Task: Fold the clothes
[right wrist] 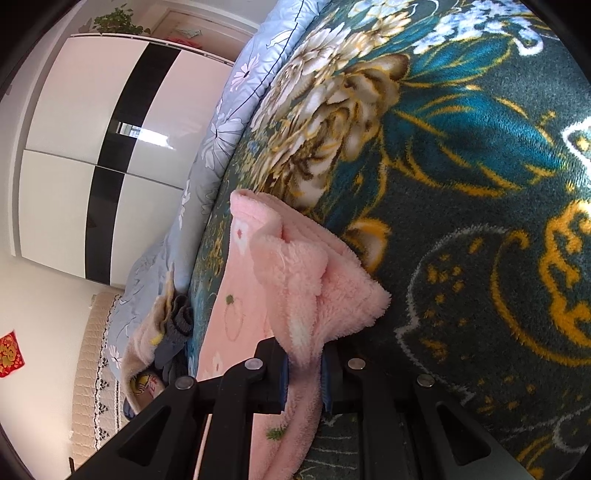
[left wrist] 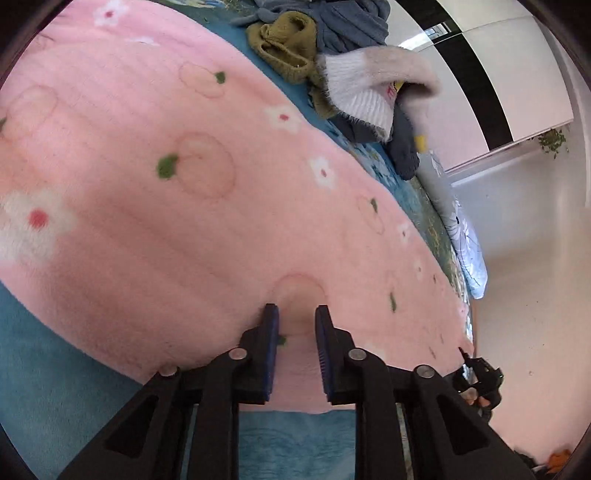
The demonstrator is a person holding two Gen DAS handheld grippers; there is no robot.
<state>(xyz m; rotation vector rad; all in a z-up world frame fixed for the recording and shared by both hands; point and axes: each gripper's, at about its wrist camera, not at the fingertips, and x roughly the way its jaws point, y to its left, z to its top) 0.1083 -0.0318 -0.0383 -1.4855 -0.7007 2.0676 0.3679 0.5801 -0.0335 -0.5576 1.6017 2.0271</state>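
A pink fleece garment point(left wrist: 177, 192) with white flowers and peach outlines lies spread flat on the teal floral blanket point(left wrist: 44, 369). My left gripper point(left wrist: 296, 314) is shut on its near edge, with a fold of pink fleece pinched between the blue pads. In the right wrist view my right gripper point(right wrist: 303, 360) is shut on a bunched corner of the same pink garment point(right wrist: 306, 280), lifted off the dark teal blanket point(right wrist: 480, 229). The right gripper also shows at the garment's far corner in the left wrist view point(left wrist: 476, 373).
A pile of other clothes lies past the pink garment: an olive knit point(left wrist: 284, 44), a blue-grey piece point(left wrist: 351, 26) and a cream fuzzy sweater point(left wrist: 373, 85). A light blue floral quilt point(right wrist: 221, 140) runs along the bed's edge. A white-and-black wardrobe point(right wrist: 96, 147) stands beyond.
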